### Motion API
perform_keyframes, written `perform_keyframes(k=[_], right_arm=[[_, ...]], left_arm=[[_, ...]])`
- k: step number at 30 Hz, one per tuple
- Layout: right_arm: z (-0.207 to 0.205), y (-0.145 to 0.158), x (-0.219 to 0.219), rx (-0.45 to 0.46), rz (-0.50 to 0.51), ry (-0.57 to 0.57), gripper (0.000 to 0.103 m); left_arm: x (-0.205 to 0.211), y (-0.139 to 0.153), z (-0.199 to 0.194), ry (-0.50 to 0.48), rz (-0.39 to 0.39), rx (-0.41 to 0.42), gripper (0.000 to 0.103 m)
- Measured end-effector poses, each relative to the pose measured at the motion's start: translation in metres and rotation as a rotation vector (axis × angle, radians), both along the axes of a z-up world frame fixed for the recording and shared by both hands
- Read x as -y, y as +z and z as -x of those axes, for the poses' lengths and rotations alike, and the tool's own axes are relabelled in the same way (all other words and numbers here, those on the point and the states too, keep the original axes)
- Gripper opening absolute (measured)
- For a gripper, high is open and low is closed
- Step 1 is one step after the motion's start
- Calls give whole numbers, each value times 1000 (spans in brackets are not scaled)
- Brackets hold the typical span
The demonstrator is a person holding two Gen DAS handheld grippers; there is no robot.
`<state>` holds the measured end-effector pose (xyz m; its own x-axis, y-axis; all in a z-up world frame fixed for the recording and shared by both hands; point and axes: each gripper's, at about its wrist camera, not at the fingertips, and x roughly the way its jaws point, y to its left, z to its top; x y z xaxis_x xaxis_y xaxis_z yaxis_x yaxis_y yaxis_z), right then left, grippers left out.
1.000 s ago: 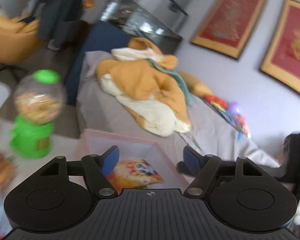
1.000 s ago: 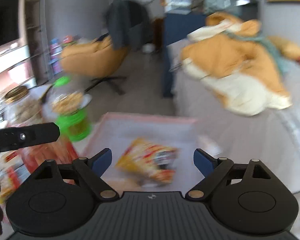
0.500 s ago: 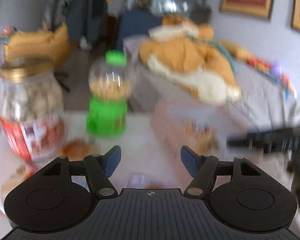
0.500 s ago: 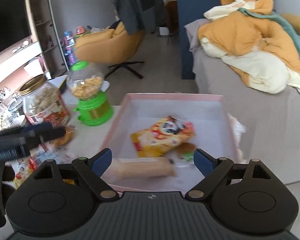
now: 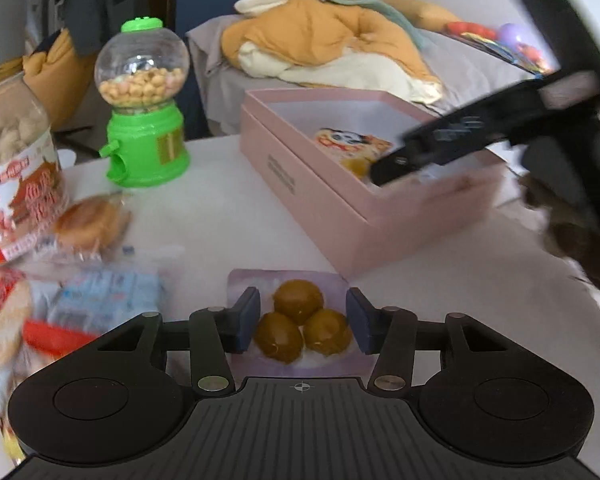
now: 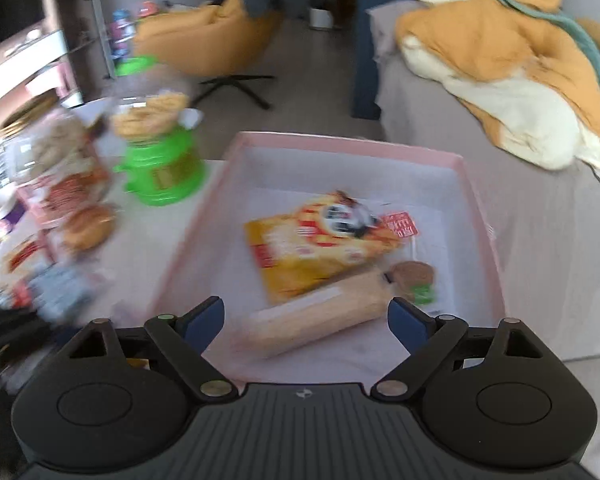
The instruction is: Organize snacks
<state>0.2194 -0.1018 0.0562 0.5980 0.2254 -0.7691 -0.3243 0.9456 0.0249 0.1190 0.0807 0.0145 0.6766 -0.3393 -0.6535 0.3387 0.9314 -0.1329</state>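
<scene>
Pastry packet (image 5: 296, 320): one clear wrapper holding three brown round pastries, flat on the white tabletop (image 5: 220, 216), just short of the pink box (image 5: 364, 208). Left gripper (image 5: 302, 320): jaws open, straddling the packet, pads close to either side; contact not discernible.

Pink box (image 6: 476, 208), three items inside: one yellow snack bag (image 6: 320, 248), one long pale roll (image 6: 320, 320), one small burger-print packet (image 6: 414, 280). Right gripper (image 6: 305, 320) over the box's near edge, jaws wide, holding nothing.

Left of the box: one green gumball dispenser (image 5: 144, 108), one peanut jar (image 5: 12, 176), one wrapped bun (image 5: 90, 220), blurred packets.
</scene>
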Motion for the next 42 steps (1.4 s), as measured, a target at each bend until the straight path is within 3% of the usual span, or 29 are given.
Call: perform_keyframes(k=[3,6,12,15,17,22,24,26,29,36,38,42], right_arm=[[-6,-10,5,4,55,-65,89],[9,-6,1,50,56,-29,89],[57,32,-20,163,-47,113,89],[78,42,-36,158,-93,203,89],[93,38,-47,127,-108,263,89],[118,-4,-78,69,-31,339,89],[120,-23,-85,53,17,328,89],[120,-37,-87,39,47,316,87],[129,-39,-74,39,22,320,75],[148,-40,-26,53,4,249,76],[150,-43,-7,48,-24,221,78],[155,-53,23,61,-49,159,102]], left_arm=[[-1,0,17,-46,69,-39,51],[-8,1,39,-39,101,-35,52],[-46,11,71,148,59,52,51],[-67,13,82,266,5,75,48],[-79,17,89,327,-9,93,48],[-118,20,101,492,105,85,48],[-119,23,103,482,141,84,48],[-106,28,101,417,125,100,48],[-78,30,93,316,59,111,50],[-35,4,46,303,-140,66,50],[-31,0,44,291,-156,70,49],[-17,-4,54,265,-152,60,46]])
